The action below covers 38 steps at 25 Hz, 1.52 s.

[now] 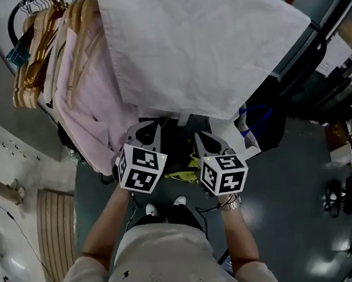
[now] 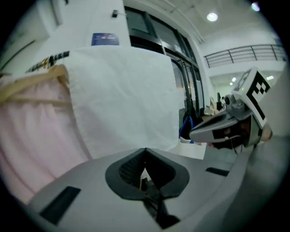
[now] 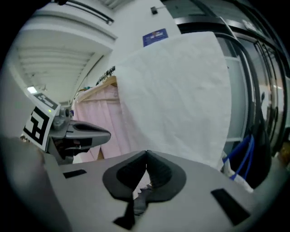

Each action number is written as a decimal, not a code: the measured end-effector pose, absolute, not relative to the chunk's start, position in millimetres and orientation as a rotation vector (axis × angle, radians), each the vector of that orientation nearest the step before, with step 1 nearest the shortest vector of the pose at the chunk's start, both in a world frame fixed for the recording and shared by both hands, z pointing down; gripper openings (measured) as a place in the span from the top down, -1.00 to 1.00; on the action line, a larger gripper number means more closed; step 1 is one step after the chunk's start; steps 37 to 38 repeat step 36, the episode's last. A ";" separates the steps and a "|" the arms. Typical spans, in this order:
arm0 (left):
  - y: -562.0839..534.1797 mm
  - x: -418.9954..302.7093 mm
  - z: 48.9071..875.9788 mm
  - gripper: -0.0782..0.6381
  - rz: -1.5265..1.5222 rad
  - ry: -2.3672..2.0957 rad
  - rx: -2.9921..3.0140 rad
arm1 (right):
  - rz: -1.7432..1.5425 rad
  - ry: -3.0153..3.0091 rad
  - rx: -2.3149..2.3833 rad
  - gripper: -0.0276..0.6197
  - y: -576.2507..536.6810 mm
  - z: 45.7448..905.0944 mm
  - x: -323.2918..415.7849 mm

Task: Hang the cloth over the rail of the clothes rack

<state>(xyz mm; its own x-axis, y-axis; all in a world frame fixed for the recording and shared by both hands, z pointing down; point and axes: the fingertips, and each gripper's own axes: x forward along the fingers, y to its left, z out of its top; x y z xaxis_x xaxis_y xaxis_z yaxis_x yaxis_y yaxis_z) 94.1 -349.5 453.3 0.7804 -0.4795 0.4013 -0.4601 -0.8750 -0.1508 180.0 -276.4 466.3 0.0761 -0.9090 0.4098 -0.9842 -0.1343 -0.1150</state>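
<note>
1. The left tongs (image 2: 145, 150) were fully closed, tip against tip, and gripped nothing.
2. The right tongs (image 3: 146, 152) were closed in the same way and empty, held just beside the left pair.
3. The white cloth (image 1: 203, 41) lay draped across the clothes rack (image 1: 11, 26), ahead of and above both tongs, with its lower edge beyond their tips.
4. A pink garment (image 1: 90, 114) on wooden hangers (image 1: 37, 45) hung beside the cloth, on the left tongs' outer side.
</note>
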 end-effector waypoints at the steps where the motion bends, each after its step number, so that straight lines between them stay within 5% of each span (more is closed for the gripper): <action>1: -342.6 85.7 465.3 0.75 -0.656 0.848 -2.974 | 0.639 -1.919 2.190 0.86 -266.6 477.3 175.7; 19: -165.5 66.9 553.4 0.75 -0.810 1.267 -3.047 | 0.796 -1.834 2.134 0.86 -103.8 555.9 162.1; 38: -182.5 37.0 552.0 0.75 -0.797 1.233 -3.073 | 0.858 -1.794 2.145 0.86 -103.1 564.0 132.7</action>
